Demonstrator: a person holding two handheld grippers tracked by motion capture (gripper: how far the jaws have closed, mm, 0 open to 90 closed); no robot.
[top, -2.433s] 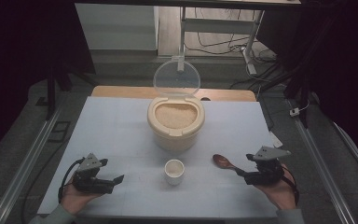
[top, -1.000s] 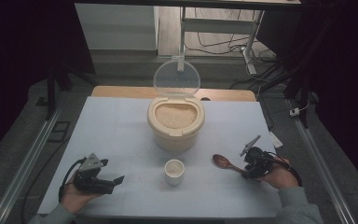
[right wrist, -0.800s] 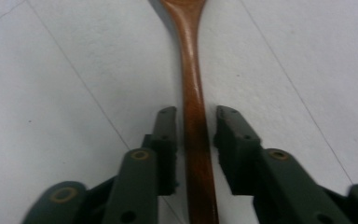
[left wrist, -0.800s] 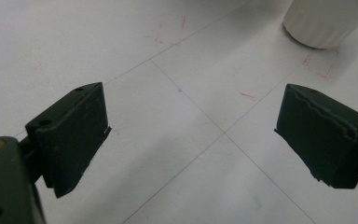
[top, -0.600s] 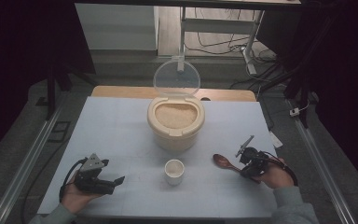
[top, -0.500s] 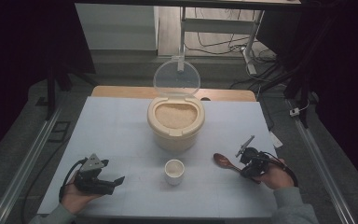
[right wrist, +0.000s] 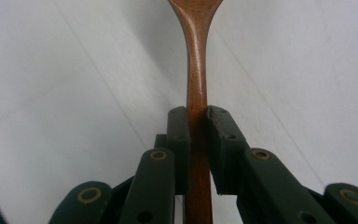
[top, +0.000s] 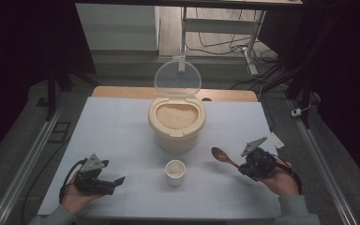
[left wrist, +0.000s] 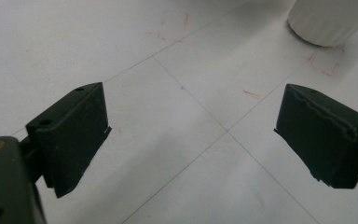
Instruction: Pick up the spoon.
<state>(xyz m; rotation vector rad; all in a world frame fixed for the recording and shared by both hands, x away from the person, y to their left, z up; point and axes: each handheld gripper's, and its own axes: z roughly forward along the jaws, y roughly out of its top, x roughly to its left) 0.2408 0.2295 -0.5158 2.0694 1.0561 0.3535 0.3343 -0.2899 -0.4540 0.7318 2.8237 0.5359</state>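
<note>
The right gripper (top: pixel 244 165) has its fingers (right wrist: pixel 181 135) closed tight on the handle of a wooden spoon (right wrist: pixel 196 70), one pad on each side, and they have just been closing onto it; the bowl of the spoon (top: pixel 220 154) points ahead of the fingers, toward the rice container (top: pixel 176 123) with its clear lid (top: pixel 177 78) standing open. A small white cup (top: pixel 175 172) sits on the surface beside the spoon's bowl, between the two grippers. The left gripper (top: pixel 113 183) rests low with its fingers (left wrist: pixel 72 135) spread wide and nothing between them, the cup just ahead of them and off to one side. The step looks to be lifting the spoon to scoop rice. To do it well, keep the handle square between the pads so it cannot swivel, hold the bowl level, and approach the container's rim (top: pixel 155 112) from above rather than dragging across it. The grip sits well back on the handle, so a heaped scoop could tip the bowl downward.
</note>
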